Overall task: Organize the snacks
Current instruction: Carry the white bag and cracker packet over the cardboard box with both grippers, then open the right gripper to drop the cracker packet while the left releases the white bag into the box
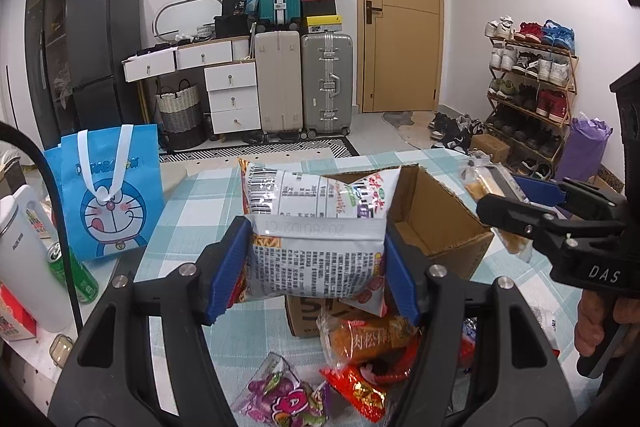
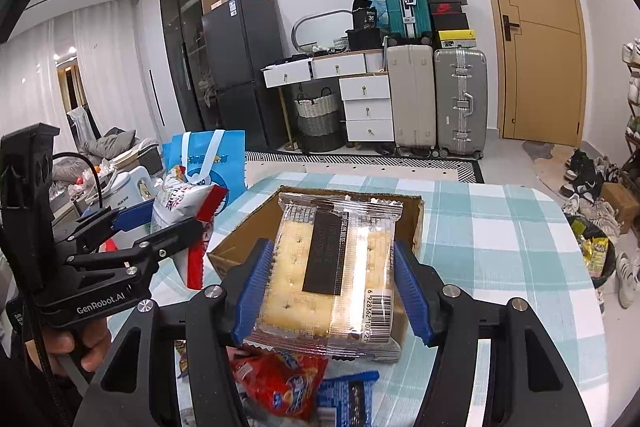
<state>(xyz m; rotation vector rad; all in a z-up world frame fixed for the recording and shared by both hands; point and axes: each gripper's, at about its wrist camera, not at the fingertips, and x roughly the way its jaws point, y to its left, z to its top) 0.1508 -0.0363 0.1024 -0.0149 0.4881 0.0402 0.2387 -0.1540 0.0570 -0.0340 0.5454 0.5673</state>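
Left wrist view: left gripper point(image 1: 316, 267) clamps a white puffed snack bag point(image 1: 320, 223) by its sides, held above the table just near of the open cardboard box point(image 1: 440, 227), likely for dropping in. Right wrist view: right gripper point(image 2: 334, 287) squeezes a clear cracker pack point(image 2: 332, 267) flat between its blue pads, also hovering at the box's near edge. More loose snacks point(image 1: 360, 343) lie nearest on the checked tablecloth point(image 2: 500, 227), unsorted. Blue cartoon bag point(image 1: 112, 195) stands far left, untouched.
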